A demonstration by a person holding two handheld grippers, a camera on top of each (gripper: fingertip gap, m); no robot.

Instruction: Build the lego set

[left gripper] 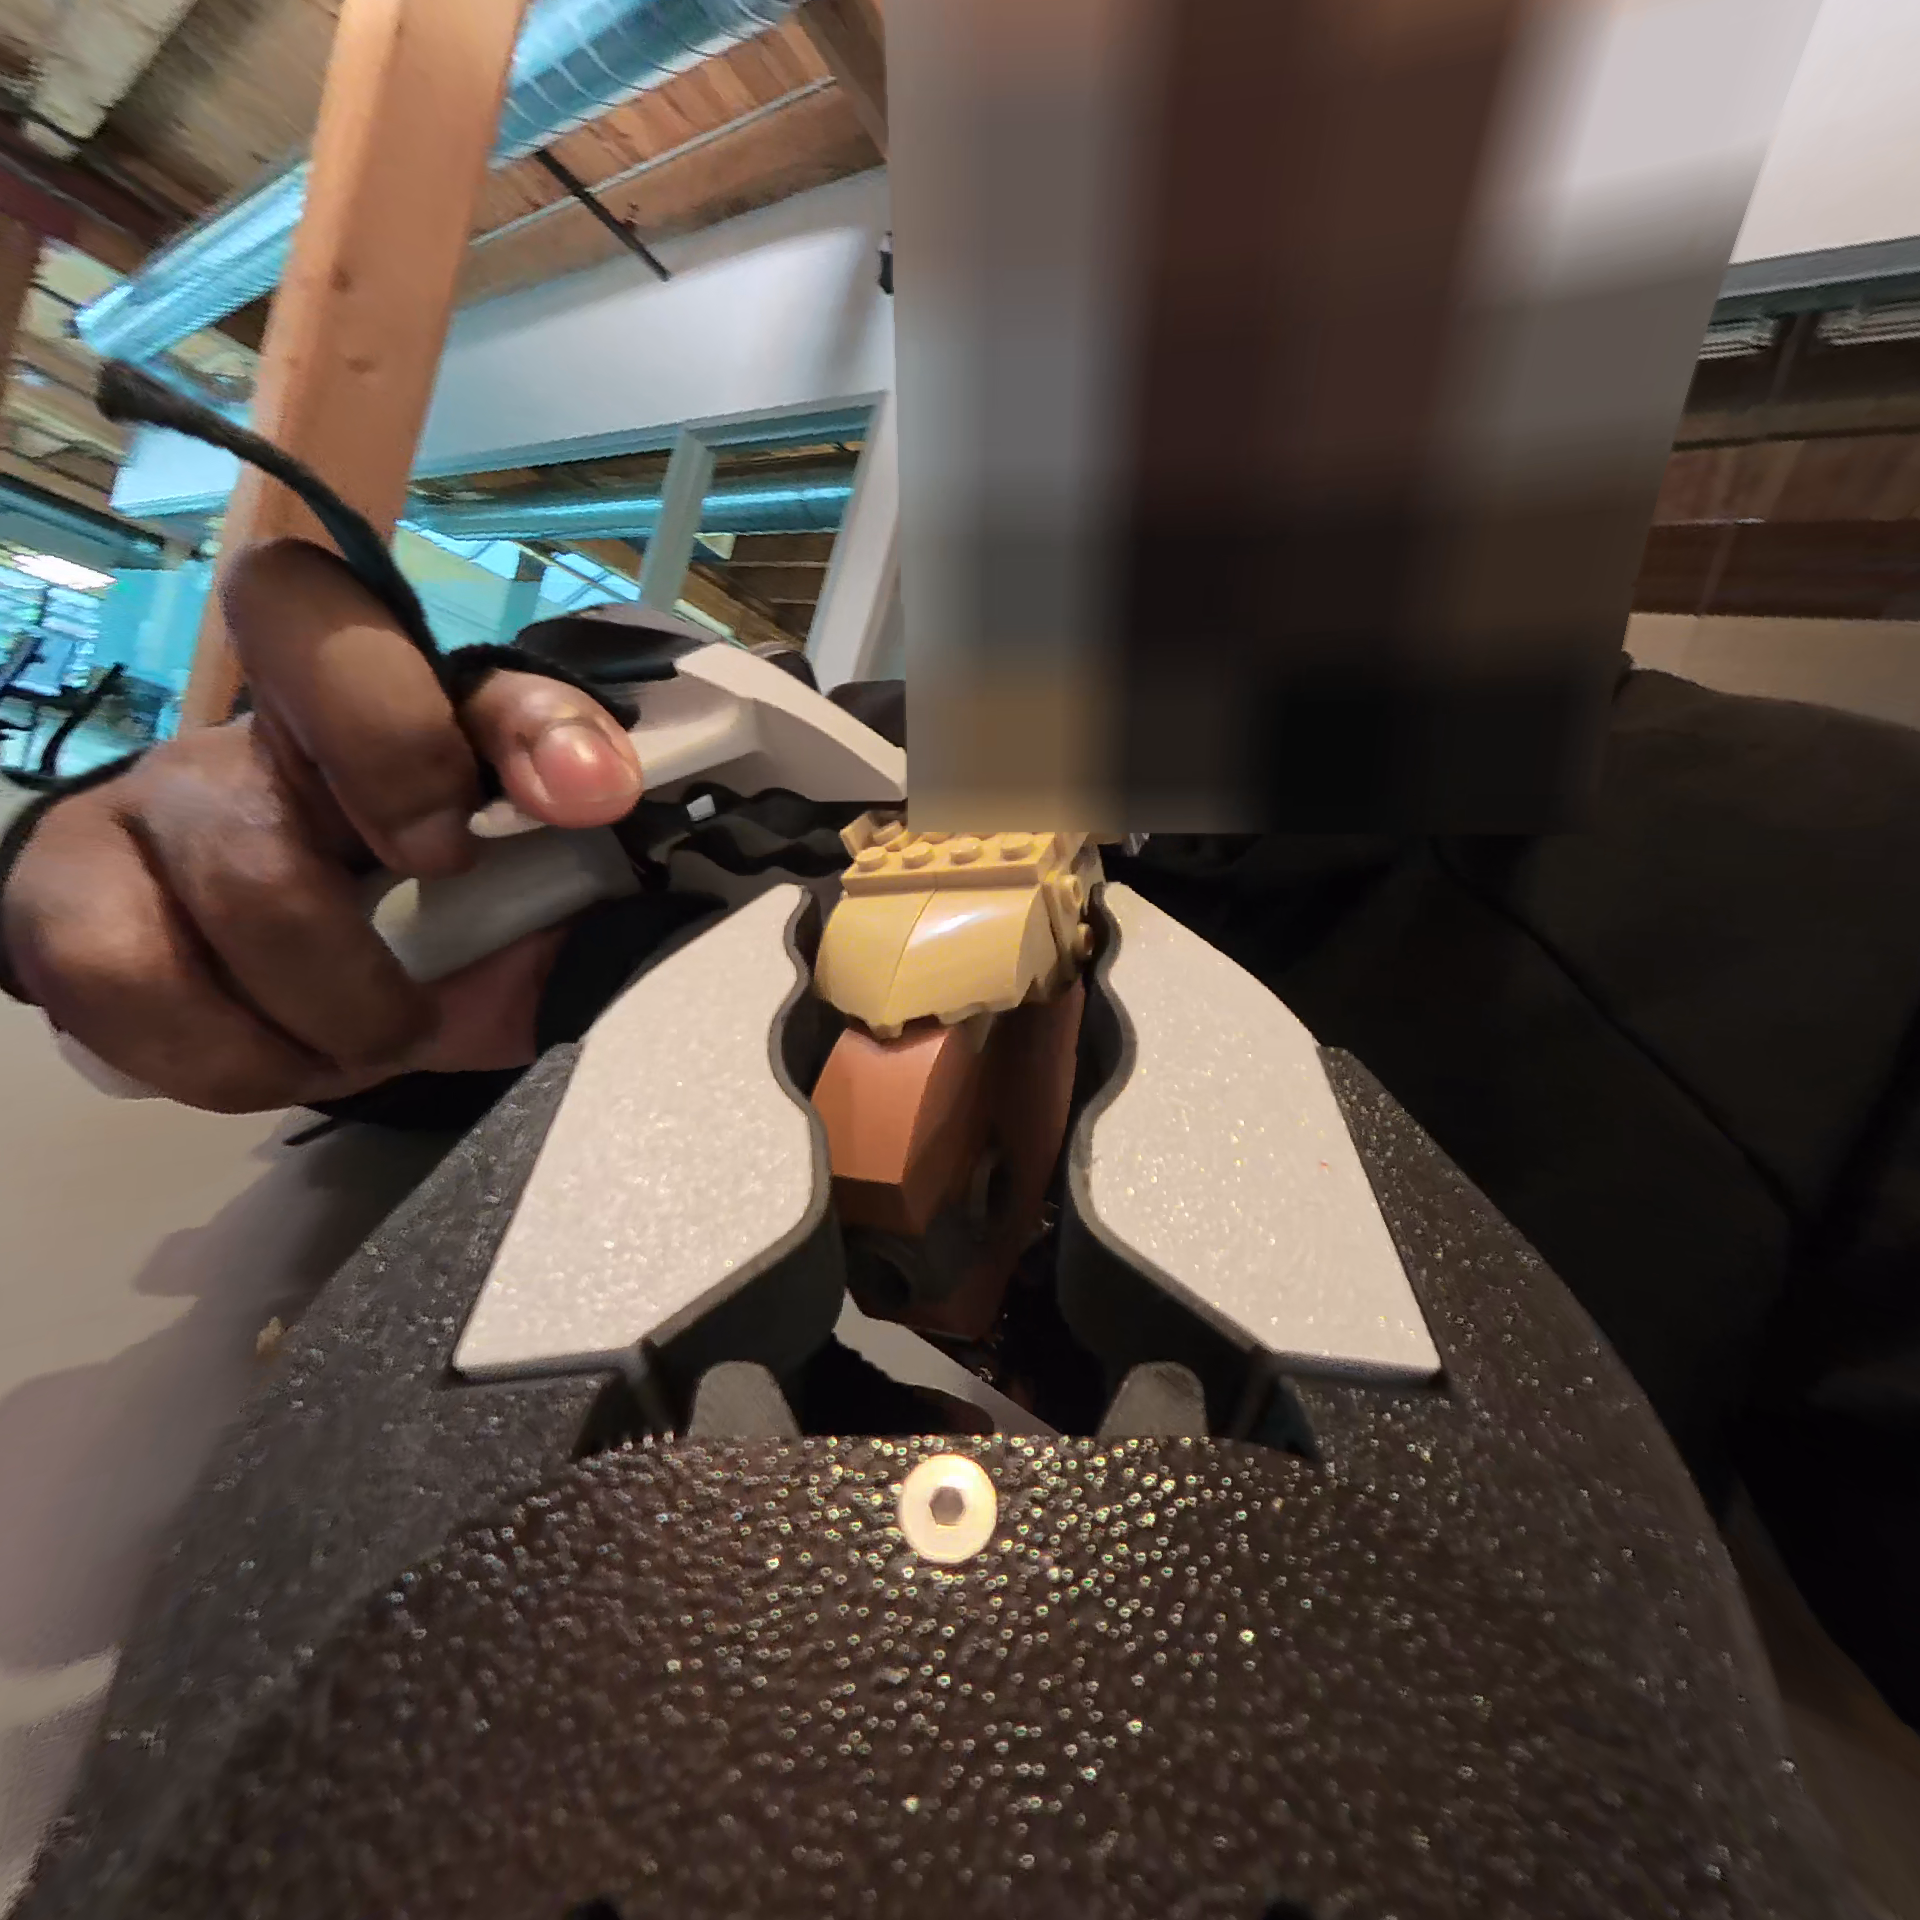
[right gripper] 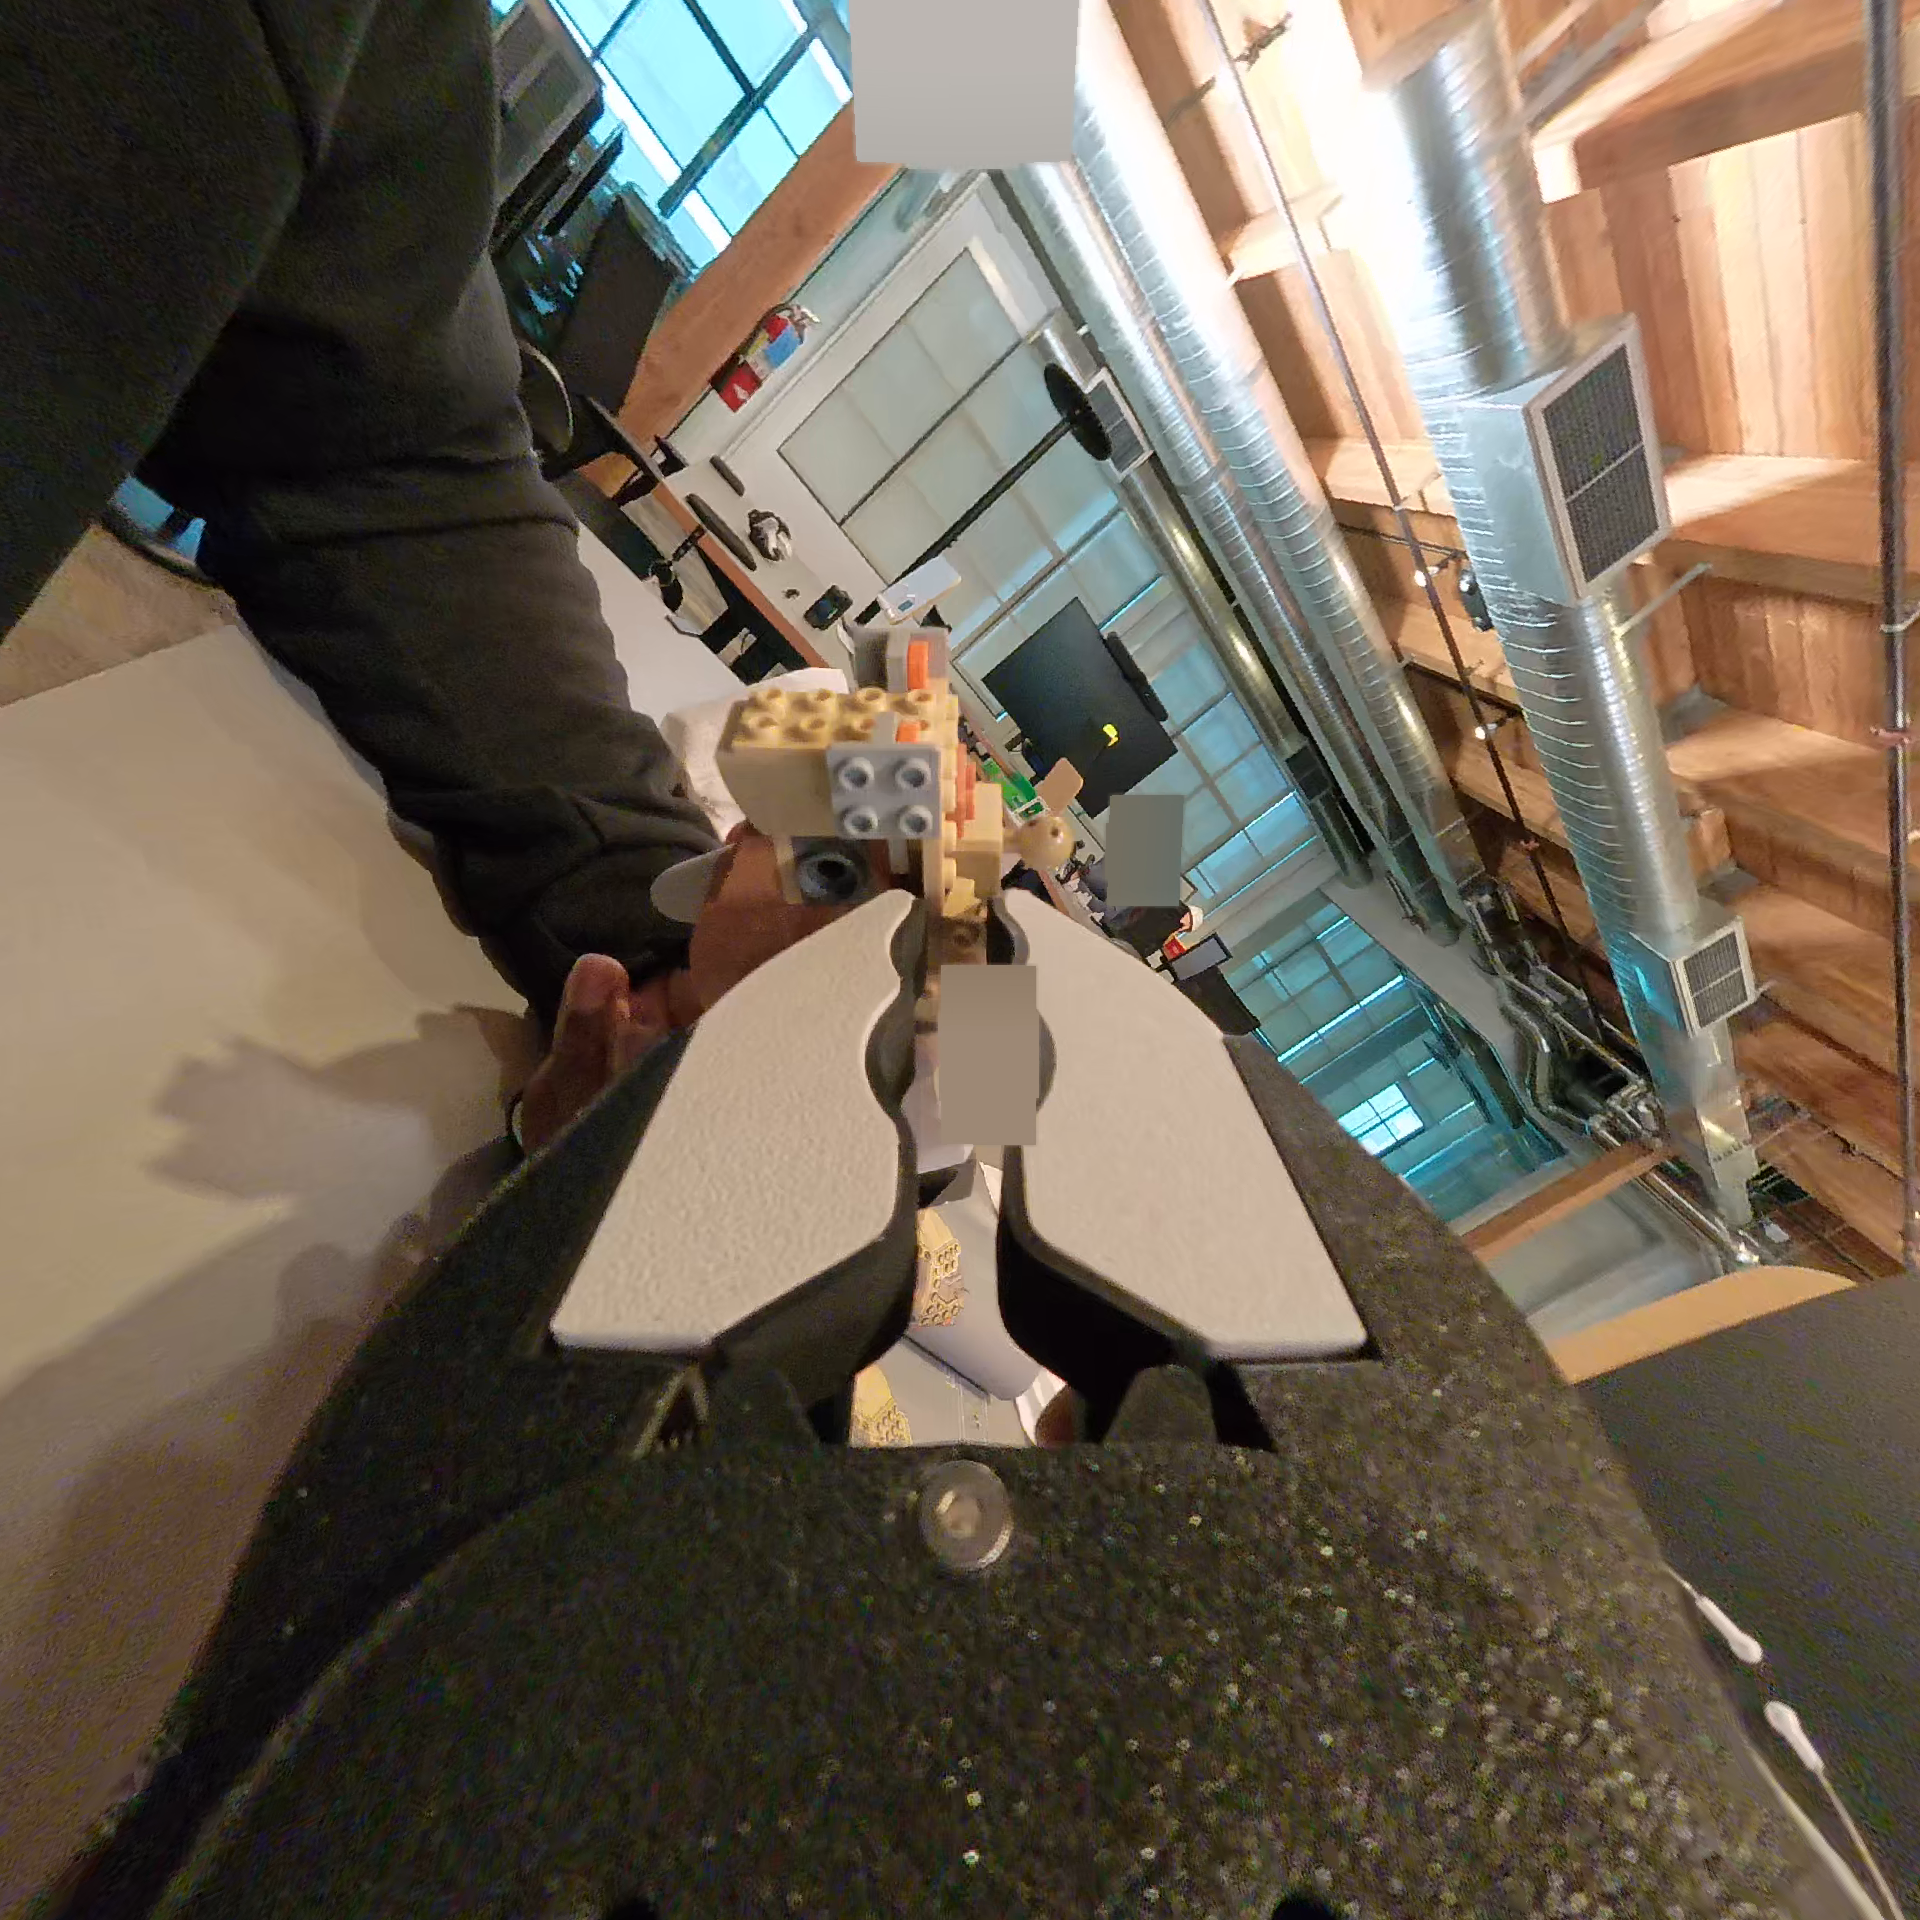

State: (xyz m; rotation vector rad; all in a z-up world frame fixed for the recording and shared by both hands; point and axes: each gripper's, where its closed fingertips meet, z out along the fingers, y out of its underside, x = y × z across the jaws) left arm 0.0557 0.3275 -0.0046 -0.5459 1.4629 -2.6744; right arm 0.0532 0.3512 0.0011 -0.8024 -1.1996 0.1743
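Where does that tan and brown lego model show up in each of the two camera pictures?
Left wrist view: the lego model sits centre, clamped between the left gripper.
Right wrist view: the same model sits centre, just above the right gripper, which pinches its lower end.
Shared landmark: the person's dark sleeve.

Your lego model point(left gripper: 951, 997) is a small, partly built assembly held up in the air, not resting on any surface. In the left wrist view it shows a tan upper section with a studded plate on top and smooth curved tan slopes below, tilted slightly. Directly under that tan section sits a reddish-brown curved block, with darker pieces below it that are hard to make out. In the right wrist view the model point(right gripper: 862, 790) shows tan studded bricks, a light grey plate with four studs facing you, orange pieces behind the grey plate, and a grey block with a round hole just under it.
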